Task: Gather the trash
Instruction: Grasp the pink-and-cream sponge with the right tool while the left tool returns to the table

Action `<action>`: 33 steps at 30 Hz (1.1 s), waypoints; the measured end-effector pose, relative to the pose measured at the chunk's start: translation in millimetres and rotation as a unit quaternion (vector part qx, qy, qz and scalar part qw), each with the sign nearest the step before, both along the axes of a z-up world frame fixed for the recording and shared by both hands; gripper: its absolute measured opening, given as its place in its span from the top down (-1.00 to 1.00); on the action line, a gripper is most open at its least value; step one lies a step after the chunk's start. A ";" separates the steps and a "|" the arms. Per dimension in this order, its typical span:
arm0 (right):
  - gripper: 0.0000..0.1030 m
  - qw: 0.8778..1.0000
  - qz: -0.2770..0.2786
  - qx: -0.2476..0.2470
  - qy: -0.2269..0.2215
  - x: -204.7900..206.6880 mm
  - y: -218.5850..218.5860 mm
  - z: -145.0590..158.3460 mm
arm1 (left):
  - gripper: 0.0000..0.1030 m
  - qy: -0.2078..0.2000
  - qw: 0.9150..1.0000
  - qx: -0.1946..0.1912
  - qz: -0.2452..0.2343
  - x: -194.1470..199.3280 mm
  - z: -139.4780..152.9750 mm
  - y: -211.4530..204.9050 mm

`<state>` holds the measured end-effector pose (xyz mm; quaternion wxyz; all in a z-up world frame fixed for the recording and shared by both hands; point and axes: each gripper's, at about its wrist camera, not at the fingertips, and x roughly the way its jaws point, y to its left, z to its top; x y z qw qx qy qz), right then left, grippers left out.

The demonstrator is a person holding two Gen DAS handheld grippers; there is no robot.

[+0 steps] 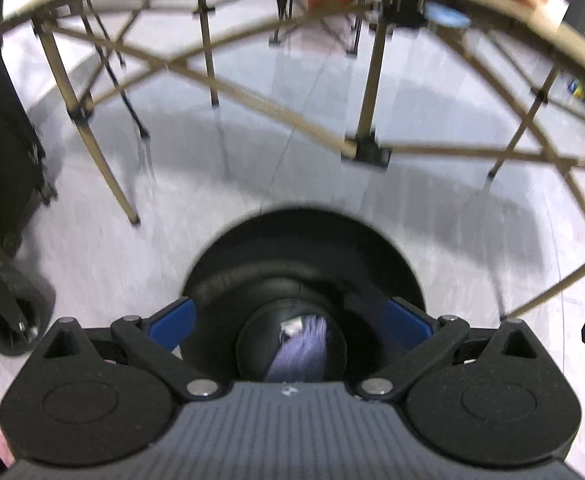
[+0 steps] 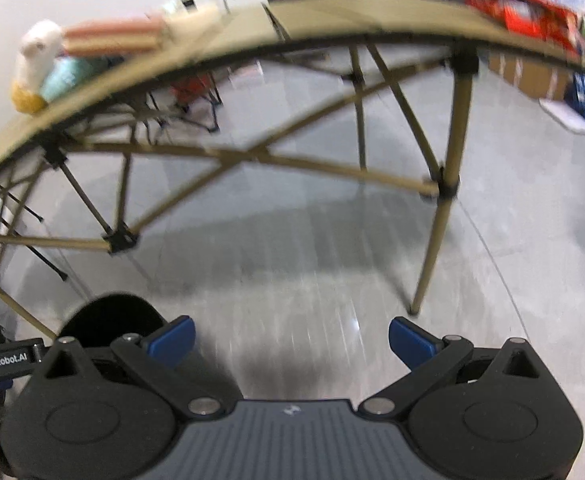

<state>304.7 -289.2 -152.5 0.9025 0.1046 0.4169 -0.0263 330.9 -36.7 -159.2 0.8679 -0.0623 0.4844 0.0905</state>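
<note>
Trash, a pale lilac crumpled scrap point(image 1: 300, 354), lies inside the round black bin point(image 1: 304, 280) at lower centre, so keep the wide-open left tool point(image 1: 290, 320) centred above it, while the right tool point(image 2: 292, 340) stays wide and empty.

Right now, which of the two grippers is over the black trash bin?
The left gripper: its open fingers straddle the black trash bin, purple trash inside. The right gripper is open over bare floor.
</note>
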 end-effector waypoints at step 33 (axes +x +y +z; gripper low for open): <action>-1.00 0.934 0.121 -0.194 -0.274 107.3 120.2 115.1 | -1.00 -0.237 0.970 0.050 -0.004 65.5 121.5 45.2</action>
